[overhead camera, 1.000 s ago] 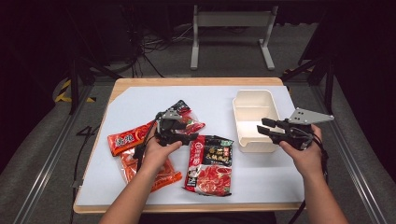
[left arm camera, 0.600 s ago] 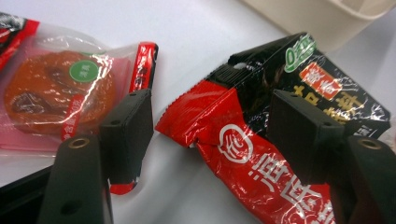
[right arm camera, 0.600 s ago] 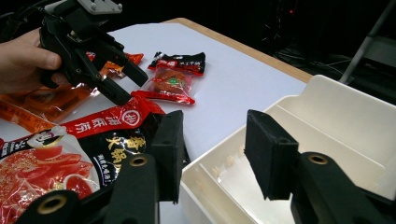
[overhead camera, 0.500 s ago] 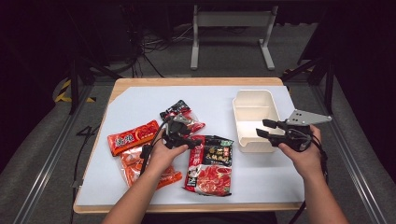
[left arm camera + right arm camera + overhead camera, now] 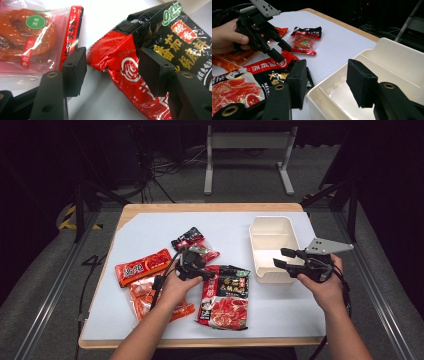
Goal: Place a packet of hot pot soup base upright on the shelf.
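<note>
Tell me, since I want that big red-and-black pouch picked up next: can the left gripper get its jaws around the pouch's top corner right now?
Probably yes. The left gripper is open, its jaws on either side of the big pouch's red corner, with nothing between them.

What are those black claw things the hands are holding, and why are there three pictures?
A person holds a pinching tool in each hand: the left gripper and the right gripper. One camera looks down from above; the other two ride on the tools and look along their jaws. On the white table lie snack packets and a cream box. Both tools are open and hold nothing. The left one's jaws sit either side of the corner of a big red-and-black packet.
</note>
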Motion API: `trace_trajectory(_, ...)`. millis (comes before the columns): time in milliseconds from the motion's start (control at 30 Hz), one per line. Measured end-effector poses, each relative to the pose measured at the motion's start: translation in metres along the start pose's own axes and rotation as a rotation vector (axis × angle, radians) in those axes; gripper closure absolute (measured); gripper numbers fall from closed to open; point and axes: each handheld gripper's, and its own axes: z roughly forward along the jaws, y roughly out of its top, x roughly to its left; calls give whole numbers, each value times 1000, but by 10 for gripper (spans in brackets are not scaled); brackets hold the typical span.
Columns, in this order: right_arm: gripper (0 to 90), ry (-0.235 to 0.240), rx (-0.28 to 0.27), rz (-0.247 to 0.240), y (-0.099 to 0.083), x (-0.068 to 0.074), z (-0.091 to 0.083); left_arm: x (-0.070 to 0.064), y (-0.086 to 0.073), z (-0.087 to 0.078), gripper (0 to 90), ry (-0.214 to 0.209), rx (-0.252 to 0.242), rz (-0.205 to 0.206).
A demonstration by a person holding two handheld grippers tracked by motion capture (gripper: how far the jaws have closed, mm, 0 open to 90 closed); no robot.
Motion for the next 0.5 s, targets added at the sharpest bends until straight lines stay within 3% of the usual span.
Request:
trace_trajectory(267,485,0,7,4,-1,1,3,-1,0,4,512,8,28,3)
trace_trajectory(400,483,3,7,8,-1,1,3,1,-1,4,550,-3,29,-12)
trace_trajectory(500,483,2,8,3,0,2,4,2,-2,5,624,-35,32,-33)
